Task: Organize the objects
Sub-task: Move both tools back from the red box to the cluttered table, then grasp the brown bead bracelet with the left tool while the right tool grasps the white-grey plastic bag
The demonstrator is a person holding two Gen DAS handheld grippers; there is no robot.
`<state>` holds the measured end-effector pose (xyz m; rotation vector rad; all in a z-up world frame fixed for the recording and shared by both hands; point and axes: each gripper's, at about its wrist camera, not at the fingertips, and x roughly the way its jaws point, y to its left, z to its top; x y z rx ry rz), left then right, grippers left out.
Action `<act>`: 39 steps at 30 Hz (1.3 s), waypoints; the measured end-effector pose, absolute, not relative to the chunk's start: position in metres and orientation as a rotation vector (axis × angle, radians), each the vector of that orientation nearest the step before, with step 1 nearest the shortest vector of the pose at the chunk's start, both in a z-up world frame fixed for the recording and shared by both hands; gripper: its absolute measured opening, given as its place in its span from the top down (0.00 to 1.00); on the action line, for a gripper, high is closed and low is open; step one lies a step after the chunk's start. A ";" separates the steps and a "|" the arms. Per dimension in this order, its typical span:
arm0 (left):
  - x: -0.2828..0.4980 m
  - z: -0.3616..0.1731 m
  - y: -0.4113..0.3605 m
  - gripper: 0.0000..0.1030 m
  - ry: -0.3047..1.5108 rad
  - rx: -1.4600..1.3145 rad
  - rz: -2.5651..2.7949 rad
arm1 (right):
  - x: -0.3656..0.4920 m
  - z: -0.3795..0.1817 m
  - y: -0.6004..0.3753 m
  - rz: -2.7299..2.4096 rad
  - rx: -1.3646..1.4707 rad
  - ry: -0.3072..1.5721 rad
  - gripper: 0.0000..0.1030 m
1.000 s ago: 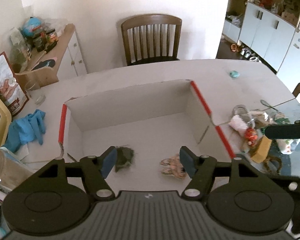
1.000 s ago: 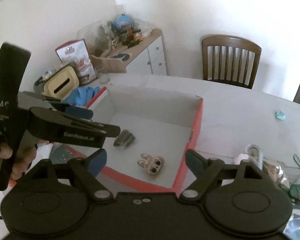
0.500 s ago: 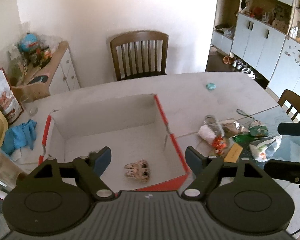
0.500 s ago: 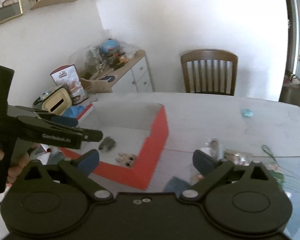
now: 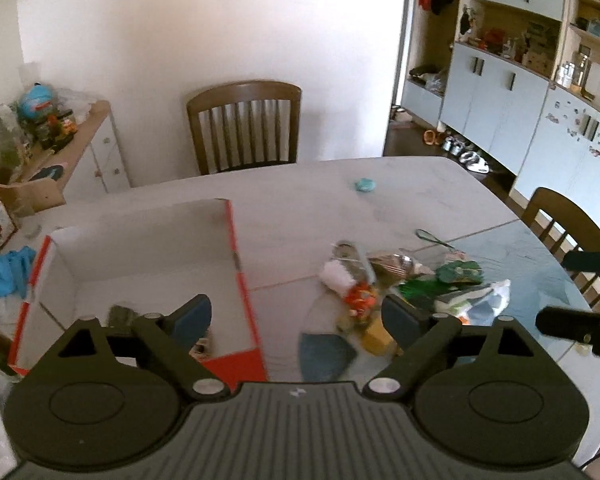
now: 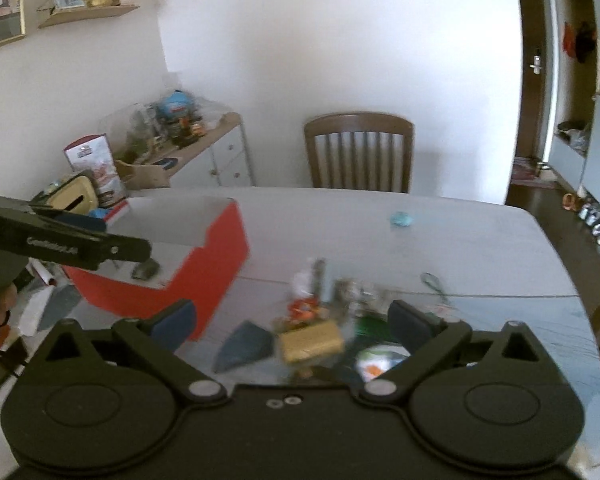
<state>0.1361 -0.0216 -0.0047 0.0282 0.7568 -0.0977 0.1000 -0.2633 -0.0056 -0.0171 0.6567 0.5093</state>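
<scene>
We hold both grippers, left (image 5: 296, 316) and right (image 6: 292, 320), spread wide (nothing between them, the left's jaws just opening) over the clutter (image 6: 312, 336) beside the red box (image 5: 236, 248).

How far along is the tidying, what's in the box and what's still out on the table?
Done: a dark green item and a small toy lie in the red box. In hand: nothing; the left gripper and right gripper are both open and empty, jaws just widened. Left: the pile of odds and ends, a blue wedge and a small teal thing on the table.
</scene>
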 end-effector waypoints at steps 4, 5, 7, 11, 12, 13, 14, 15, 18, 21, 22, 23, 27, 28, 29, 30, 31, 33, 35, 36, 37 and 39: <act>0.136 -0.015 -0.041 0.07 0.761 0.017 -0.116 | 0.101 -0.011 -0.291 0.472 -0.037 0.647 0.01; 0.137 -0.019 -0.046 0.06 0.765 0.012 -0.120 | 0.102 -0.013 -0.297 0.463 -0.041 0.648 0.01; 0.139 -0.029 -0.054 0.06 0.782 -0.002 -0.136 | 0.107 -0.018 -0.310 0.441 -0.039 0.659 0.01; 0.140 -0.050 -0.073 0.06 0.799 -0.020 -0.140 | 0.118 -0.031 -0.329 0.404 -0.042 0.676 0.01; 0.141 -0.056 -0.078 0.06 0.801 -0.016 -0.140 | 0.121 -0.035 -0.332 0.397 -0.047 0.680 0.01; 0.142 -0.062 -0.084 0.06 0.809 -0.007 -0.135 | 0.125 -0.040 -0.336 0.391 -0.052 0.688 0.01; 0.143 -0.068 -0.089 0.06 0.817 -0.002 -0.130 | 0.129 -0.045 -0.339 0.387 -0.058 0.696 0.01; 0.143 -0.073 -0.092 0.06 0.824 -0.003 -0.130 | 0.131 -0.050 -0.342 0.383 -0.062 0.703 0.01; 0.145 -0.090 -0.104 0.06 0.842 0.000 -0.118 | 0.142 -0.065 -0.349 0.373 -0.066 0.731 0.01; 0.148 -0.105 -0.117 0.06 0.857 0.018 -0.106 | 0.152 -0.080 -0.357 0.371 -0.059 0.755 0.01; 0.149 -0.110 -0.120 0.06 0.862 0.018 -0.102 | 0.155 -0.084 -0.359 0.371 -0.055 0.764 0.01; 0.151 -0.114 -0.123 0.06 0.870 0.011 -0.105 | 0.158 -0.088 -0.361 0.371 -0.053 0.770 0.01; 0.156 -0.127 -0.135 0.06 0.884 -0.015 -0.123 | 0.171 -0.105 -0.365 0.383 -0.049 0.801 0.02; 0.157 -0.130 -0.139 0.06 0.883 -0.011 -0.130 | 0.174 -0.108 -0.365 0.387 -0.051 0.808 0.02; 0.158 -0.133 -0.143 0.06 0.884 -0.003 -0.133 | 0.177 -0.111 -0.364 0.396 -0.055 0.816 0.03; 0.159 -0.136 -0.146 0.06 0.887 0.005 -0.137 | 0.180 -0.115 -0.364 0.404 -0.064 0.827 0.04; 0.160 -0.139 -0.150 0.06 0.889 0.007 -0.145 | 0.183 -0.118 -0.363 0.410 -0.071 0.836 0.04; 0.161 -0.144 -0.154 0.06 0.894 0.007 -0.152 | 0.188 -0.123 -0.362 0.425 -0.083 0.845 0.04; 0.161 -0.150 -0.158 0.06 0.902 0.009 -0.150 | 0.192 -0.128 -0.360 0.439 -0.087 0.857 0.06; 0.162 -0.153 -0.159 0.06 0.905 0.005 -0.155 | 0.193 -0.131 -0.359 0.448 -0.089 0.863 0.06; 0.162 -0.155 -0.160 0.06 0.910 -0.001 -0.162 | 0.194 -0.133 -0.357 0.453 -0.097 0.868 0.06; 0.163 -0.158 -0.163 0.06 0.911 -0.002 -0.167 | 0.195 -0.137 -0.356 0.459 -0.104 0.875 0.08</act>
